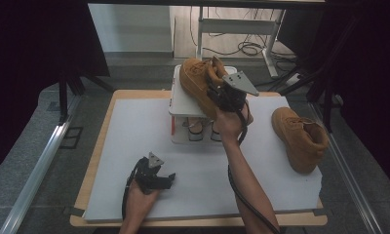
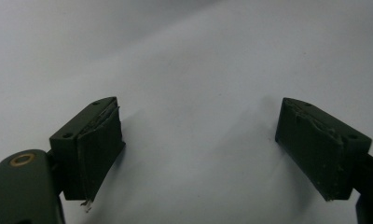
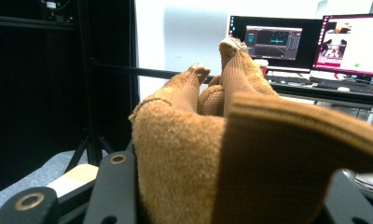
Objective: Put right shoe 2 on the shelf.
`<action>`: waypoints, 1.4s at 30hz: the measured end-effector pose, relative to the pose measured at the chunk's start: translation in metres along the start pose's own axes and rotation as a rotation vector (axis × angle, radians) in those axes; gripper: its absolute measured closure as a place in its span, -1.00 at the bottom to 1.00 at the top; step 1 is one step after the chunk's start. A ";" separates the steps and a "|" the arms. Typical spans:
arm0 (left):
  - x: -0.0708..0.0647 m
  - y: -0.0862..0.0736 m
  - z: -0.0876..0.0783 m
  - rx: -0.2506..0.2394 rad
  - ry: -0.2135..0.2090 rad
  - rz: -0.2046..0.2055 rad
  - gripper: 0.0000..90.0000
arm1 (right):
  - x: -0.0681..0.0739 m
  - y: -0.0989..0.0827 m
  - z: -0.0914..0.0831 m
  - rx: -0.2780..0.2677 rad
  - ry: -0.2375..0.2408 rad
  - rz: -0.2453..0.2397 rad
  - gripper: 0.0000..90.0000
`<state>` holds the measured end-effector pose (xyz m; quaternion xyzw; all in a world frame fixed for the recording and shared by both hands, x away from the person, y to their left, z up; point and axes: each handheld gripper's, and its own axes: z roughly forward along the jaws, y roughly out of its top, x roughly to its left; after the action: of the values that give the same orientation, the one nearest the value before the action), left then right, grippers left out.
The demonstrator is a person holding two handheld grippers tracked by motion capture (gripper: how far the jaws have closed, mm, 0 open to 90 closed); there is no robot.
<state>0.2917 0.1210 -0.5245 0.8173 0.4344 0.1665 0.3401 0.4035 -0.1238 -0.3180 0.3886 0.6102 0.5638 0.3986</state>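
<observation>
So the white mat [image 1: 134,146] covering the table is basically my reference for everything here. Over its near-left part, the person's left hand [image 1: 139,200] rests with the left gripper [image 1: 165,179] sitting low on the mat, and its jaws are spread wide with nothing between them, just bare white surface showing between the two black pads [image 2: 100,144] in the left gripper view.

Moving toward the middle, at the far edge of the mat there's a small white shoe rack [image 1: 183,105], with what looks like a pair of light shoes [image 1: 203,132] tucked on its lower level, hard to make out more than that.

Right above that rack's top shelf, the right gripper [image 1: 217,92] holds a tan suede boot [image 1: 198,83] in the air, tipped on its side. The jaws are clamped on the boot's collar; in the right gripper view the suede [image 3: 212,163] fills the gap between them, pressed against the black jaw on the left.

Far right of the mat, the second tan boot [image 1: 300,139] stands by itself near the edge, well apart from the rack.
</observation>
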 end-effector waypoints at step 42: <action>-0.001 0.000 0.000 -0.002 0.001 0.001 -0.67 | -0.008 -0.011 0.033 0.114 0.123 0.042 -0.92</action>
<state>0.2912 0.1206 -0.5245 0.8171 0.4340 0.1676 0.3405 0.4367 -0.1198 -0.3304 0.3880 0.6562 0.5594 0.3255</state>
